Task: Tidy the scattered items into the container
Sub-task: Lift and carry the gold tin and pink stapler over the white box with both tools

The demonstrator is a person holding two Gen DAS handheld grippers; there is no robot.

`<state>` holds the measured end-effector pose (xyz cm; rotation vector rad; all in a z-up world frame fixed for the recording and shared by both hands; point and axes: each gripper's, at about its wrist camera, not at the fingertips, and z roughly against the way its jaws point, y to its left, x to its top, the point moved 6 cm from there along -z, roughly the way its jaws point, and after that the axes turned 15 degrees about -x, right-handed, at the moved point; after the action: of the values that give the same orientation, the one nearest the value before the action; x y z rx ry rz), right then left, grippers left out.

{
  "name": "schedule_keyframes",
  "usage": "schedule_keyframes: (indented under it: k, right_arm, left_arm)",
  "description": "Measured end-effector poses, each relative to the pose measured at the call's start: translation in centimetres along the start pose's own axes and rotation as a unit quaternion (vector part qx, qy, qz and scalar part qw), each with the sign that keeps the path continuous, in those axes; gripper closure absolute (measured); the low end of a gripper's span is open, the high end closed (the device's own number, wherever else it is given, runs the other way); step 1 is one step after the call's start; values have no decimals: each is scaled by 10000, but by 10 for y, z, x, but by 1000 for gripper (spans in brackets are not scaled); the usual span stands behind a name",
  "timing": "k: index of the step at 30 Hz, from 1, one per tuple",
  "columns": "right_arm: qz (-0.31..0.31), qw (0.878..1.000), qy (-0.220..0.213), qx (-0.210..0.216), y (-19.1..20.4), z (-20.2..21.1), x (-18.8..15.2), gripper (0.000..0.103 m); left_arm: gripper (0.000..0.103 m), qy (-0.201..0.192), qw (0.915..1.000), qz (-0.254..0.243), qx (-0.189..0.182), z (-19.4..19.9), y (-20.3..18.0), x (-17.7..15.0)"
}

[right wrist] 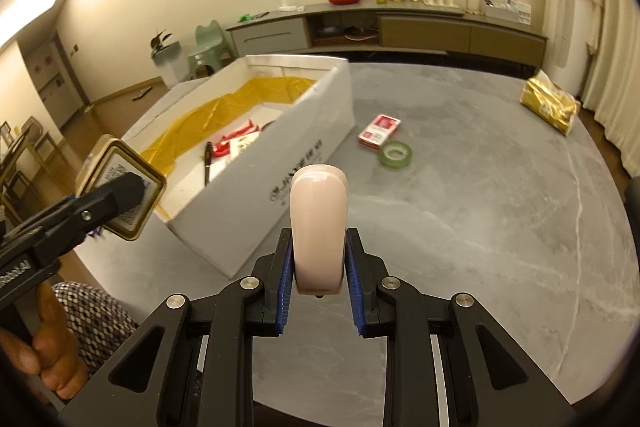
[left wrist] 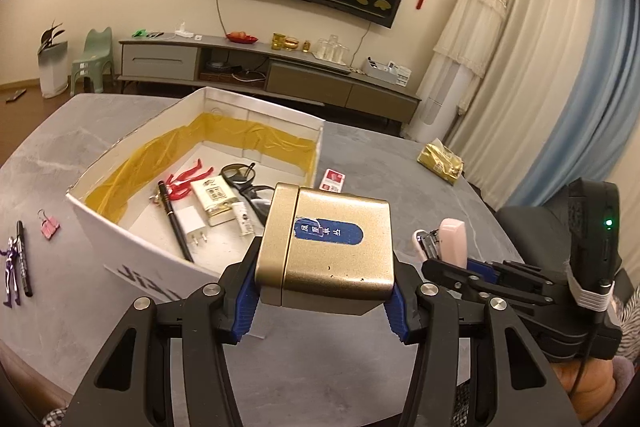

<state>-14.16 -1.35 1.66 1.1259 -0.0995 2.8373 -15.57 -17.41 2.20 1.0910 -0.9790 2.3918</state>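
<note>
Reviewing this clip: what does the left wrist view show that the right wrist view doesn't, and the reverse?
Only the left wrist view shows the pink binder clip, the black marker and the purple figure left of the white box. Only the right wrist view shows the green tape roll. Both show the gold tin held by the left gripper, the pink stapler held by the right gripper, the red card pack and the gold packet.

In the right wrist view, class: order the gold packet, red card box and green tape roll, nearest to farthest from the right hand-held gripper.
1. Green tape roll, ahead, slightly right.
2. Red card box, just beyond the tape.
3. Gold packet, far right table edge.
</note>
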Motion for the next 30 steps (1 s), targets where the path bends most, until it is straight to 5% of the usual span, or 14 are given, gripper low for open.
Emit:
schedule_keyframes:
  k: [30]
  right_arm:
    - [556, 9982, -113, 194, 48, -8, 73, 78]
  left_arm:
    - [49, -795, 9953, 335, 451, 47, 91, 72]
